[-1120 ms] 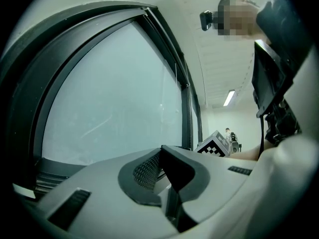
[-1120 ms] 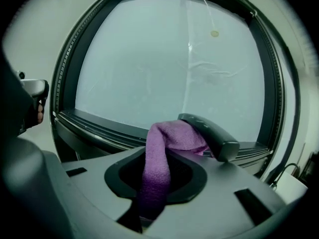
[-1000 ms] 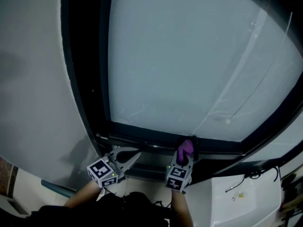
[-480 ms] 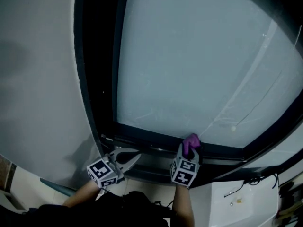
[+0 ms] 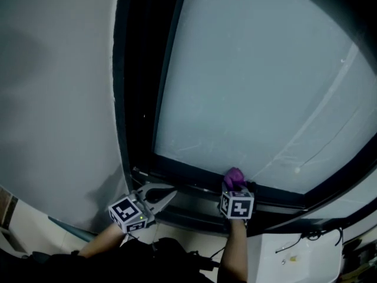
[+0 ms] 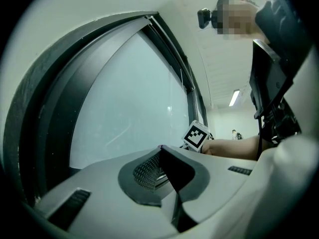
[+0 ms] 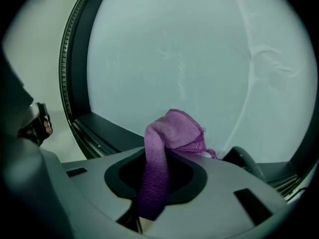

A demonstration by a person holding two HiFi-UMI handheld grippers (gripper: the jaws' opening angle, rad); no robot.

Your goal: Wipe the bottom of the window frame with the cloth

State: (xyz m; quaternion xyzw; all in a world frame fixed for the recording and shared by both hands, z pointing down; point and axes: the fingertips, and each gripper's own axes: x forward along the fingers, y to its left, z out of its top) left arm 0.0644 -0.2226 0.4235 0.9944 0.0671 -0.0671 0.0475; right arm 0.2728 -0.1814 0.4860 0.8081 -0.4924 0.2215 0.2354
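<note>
A purple cloth (image 5: pixel 234 176) is pinched in my right gripper (image 5: pixel 235 184), which is shut on it and presses it to the dark bottom window frame (image 5: pixel 188 173) where the frame meets the glass (image 5: pixel 259 81). In the right gripper view the cloth (image 7: pixel 172 131) bunches over the jaws, with the bottom frame (image 7: pixel 107 131) running off to the left. My left gripper (image 5: pixel 171 192) hovers just below the frame's left end, its jaws together on nothing. In the left gripper view the pads (image 6: pixel 149 168) meet and the right gripper's marker cube (image 6: pixel 196 135) shows beyond them.
A dark upright frame member (image 5: pixel 138 87) borders the glass on the left, with a white wall (image 5: pixel 53 99) beside it. A white ledge with a black cable (image 5: pixel 294 255) lies at the lower right. A dark rounded fitting (image 7: pixel 241 158) sits right of the cloth.
My right gripper has carried the cloth up and a little right, onto the bottom frame by the glass. The head view has swung, shifting the window rightward. The left gripper has stayed put.
</note>
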